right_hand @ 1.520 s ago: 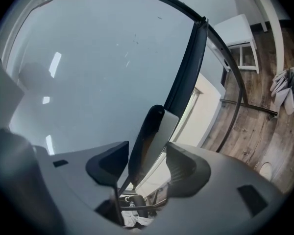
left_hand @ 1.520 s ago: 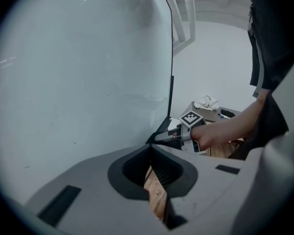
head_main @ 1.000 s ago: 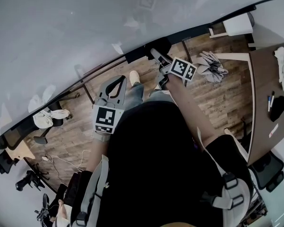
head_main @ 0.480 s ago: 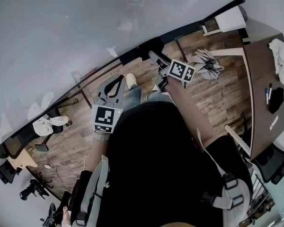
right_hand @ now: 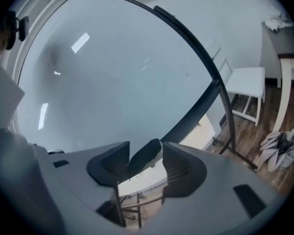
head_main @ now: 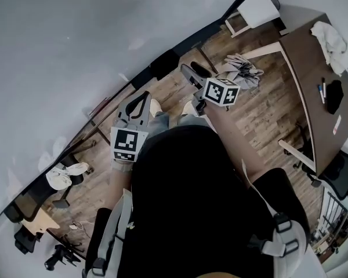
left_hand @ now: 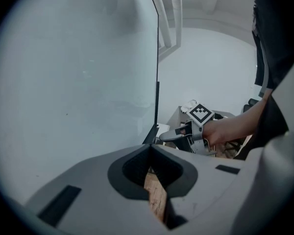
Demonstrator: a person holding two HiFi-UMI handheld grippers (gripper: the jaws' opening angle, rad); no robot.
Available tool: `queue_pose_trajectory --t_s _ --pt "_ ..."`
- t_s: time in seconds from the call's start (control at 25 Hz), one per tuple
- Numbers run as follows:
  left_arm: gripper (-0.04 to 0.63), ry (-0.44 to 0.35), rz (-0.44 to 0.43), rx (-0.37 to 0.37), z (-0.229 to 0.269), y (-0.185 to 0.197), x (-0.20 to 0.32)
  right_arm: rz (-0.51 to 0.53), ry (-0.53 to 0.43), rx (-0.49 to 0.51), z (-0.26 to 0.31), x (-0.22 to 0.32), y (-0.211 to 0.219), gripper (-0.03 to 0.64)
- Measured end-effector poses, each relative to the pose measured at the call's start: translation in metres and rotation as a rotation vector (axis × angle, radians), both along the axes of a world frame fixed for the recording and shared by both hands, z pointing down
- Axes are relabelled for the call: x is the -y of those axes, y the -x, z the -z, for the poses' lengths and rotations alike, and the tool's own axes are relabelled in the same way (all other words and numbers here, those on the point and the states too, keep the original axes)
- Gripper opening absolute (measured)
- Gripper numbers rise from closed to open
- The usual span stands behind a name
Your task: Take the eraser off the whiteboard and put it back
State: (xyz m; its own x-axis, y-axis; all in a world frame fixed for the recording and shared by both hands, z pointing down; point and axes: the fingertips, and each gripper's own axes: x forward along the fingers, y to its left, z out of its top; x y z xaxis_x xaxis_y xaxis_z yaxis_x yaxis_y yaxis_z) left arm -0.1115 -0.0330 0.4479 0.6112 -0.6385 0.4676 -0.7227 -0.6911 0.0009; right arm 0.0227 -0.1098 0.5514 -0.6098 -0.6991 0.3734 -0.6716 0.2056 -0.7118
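Note:
The whiteboard (head_main: 75, 51) fills the upper left of the head view, with a dark frame along its lower edge. A black eraser (head_main: 164, 62) sits on that lower edge. My right gripper (head_main: 191, 73) reaches up to it. In the right gripper view the eraser (right_hand: 143, 158) lies between the jaws, against the left pad and clear of the right one; the right gripper (right_hand: 146, 148) is closing. My left gripper (head_main: 142, 95) hangs lower and to the left, shut and empty. Its own view shows the left gripper (left_hand: 150, 148) with tips together, and the right gripper (left_hand: 172, 135) beyond.
A brown desk (head_main: 304, 80) at the right carries markers, a dark item and a white cloth. A white chair (head_main: 252, 7) stands near the board's end. A grey folded umbrella (head_main: 240, 68) lies on the wood floor. Chairs and gear stand at the lower left.
My right gripper has risen and rolled, coming up to the eraser on the board's lower edge. The left gripper has drifted a little up and along. The head view has swung.

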Motion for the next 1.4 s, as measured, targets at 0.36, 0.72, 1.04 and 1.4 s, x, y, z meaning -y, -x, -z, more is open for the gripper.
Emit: queue_pose_trajectory --t_s 0.36,0.72,1.04,1.4 --pt "0.008 -0.019 -0.141 -0.056 0.01 -0.045 0.013 -0.075 -0.216 -0.246 0.063 -0.014 -0.056 0.058" --pt "0.008 -0.055 -0.282 -0.111 0.031 -0.097 0.028 -0.12 -0.354 -0.441 0.118 -0.043 -0.096 0.032" --pt "0.008 -0.091 -0.41 -0.159 0.052 -0.14 0.035 -0.195 -0.455 -0.587 0.165 -0.07 -0.122 0.029" --pt "0.008 -0.124 -0.527 -0.197 0.08 -0.174 0.022 -0.281 -0.493 -0.708 0.207 -0.11 -0.142 0.029"
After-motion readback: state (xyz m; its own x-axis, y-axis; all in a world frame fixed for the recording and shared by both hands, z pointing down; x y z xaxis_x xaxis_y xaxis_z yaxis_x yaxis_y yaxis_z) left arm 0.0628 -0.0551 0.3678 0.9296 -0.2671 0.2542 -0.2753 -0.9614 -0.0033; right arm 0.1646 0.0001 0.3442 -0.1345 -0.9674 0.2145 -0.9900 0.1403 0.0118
